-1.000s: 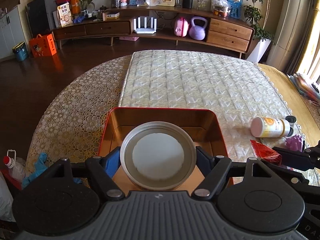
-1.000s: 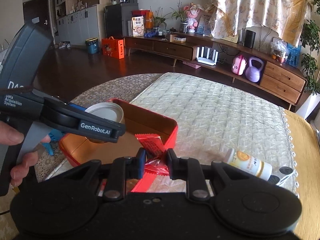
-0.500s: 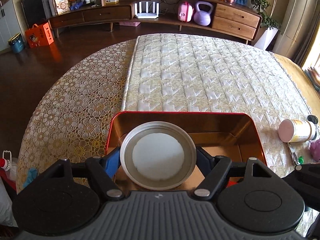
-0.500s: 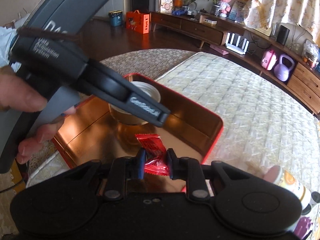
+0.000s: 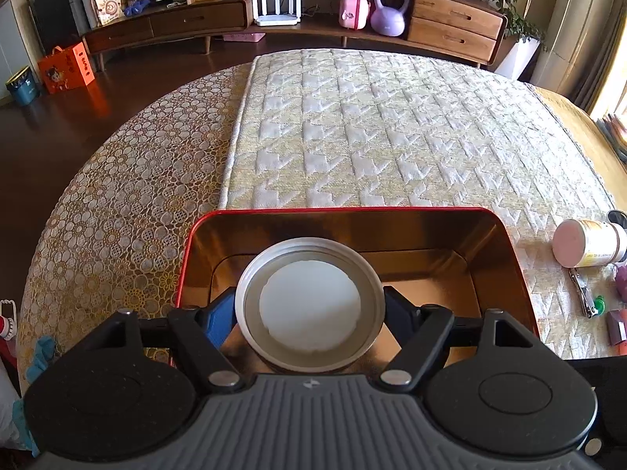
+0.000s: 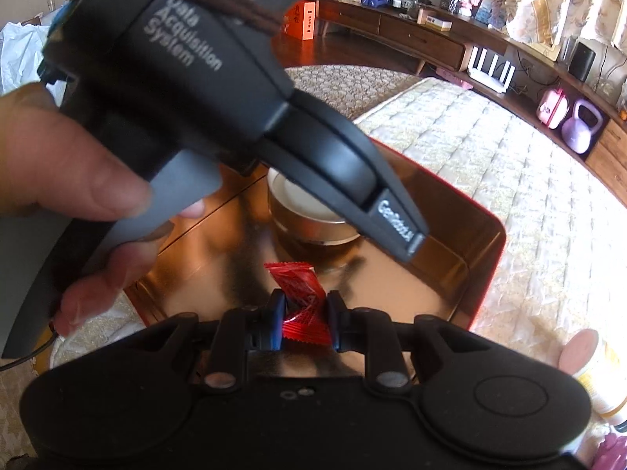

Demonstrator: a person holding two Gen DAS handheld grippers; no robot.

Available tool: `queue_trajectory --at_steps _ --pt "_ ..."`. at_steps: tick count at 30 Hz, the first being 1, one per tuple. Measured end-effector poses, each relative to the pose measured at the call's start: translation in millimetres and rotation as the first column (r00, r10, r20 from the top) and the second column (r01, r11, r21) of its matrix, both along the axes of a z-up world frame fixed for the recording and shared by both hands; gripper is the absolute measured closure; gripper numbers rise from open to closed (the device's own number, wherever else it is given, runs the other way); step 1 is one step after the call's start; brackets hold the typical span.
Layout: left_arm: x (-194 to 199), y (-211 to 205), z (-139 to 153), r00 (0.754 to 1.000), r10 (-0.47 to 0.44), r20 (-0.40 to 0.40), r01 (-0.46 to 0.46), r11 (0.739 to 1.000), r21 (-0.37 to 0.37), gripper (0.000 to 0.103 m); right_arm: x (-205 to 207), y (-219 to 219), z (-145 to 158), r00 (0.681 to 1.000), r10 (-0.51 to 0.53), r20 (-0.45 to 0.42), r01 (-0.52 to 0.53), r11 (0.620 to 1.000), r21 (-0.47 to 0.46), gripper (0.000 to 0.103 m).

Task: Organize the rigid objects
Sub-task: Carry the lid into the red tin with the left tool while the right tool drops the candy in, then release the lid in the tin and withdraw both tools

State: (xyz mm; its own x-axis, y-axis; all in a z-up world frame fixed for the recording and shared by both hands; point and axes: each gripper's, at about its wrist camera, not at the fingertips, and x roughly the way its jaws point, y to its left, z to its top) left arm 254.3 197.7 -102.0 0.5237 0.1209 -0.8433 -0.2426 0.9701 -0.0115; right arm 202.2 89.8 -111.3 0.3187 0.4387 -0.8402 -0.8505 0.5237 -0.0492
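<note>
both tongs (image 5: pixel 309 309) grip items over tin (image 5: pixel 521 274).

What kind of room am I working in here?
Most likely a home living room: a long wooden sideboard holding a router and a kettlebell, and a table with a lace cloth.

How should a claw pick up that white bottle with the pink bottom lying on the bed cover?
Grip the bottle across its round body, about midway along, coming down from above. It lies on its side beside the red tin, pink base toward the tin, so the curved sides are free for the two fingers. The ends look harder to pinch, and nail clippers lie close in front, so a low approach there seems awkward.
</note>
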Motion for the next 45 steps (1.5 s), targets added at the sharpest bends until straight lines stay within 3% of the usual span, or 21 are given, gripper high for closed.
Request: queue_trajectory --at_steps 10,14,23,32,41,45 --pt "2.5 -10.9 -5.7 0.999 -0.023 -0.024 0.024 1.000 0.017 0.025 3.6 -7.6 5.8 0.998 -0.036 -0.043 0.038 0.999 0.032 0.074" --pt "2.8 -14.6 -7.7 0.999 -0.023 -0.031 0.024 0.999 0.034 0.025 -1.4 -14.5 13.1 0.998 -0.043 -0.046 0.045 0.997 0.060 0.060" --pt "-3.4 -13.8 -3.9 1.000 -0.004 -0.020 0.004 1.000 0.029 0.026 -8.7 -33.1 29.8 0.997 -0.073 -0.039 0.077 0.989 0.126 0.049" --pt "-17.5 -17.6 17.8 1.000 0.003 0.023 -0.004 0.999 0.036 0.026 -8.4 -56.2 45.9 0.992 -0.118 -0.035 0.123 0.977 0.172 0.045" --pt "-41.3 -27.5 44.8 0.997 -0.001 0.079 -0.001 1.000 0.027 0.025 -19.0 -82.0 68.2 0.989 -0.149 -0.007 0.147 0.967 0.207 0.033" --pt "-52.4 -36.1 57.3 0.994 -0.017 0.105 0.015 1.000 0.024 0.020 -24.2 -96.4 78.9 0.985 -0.174 0.006 0.168 0.960 0.222 0.024"
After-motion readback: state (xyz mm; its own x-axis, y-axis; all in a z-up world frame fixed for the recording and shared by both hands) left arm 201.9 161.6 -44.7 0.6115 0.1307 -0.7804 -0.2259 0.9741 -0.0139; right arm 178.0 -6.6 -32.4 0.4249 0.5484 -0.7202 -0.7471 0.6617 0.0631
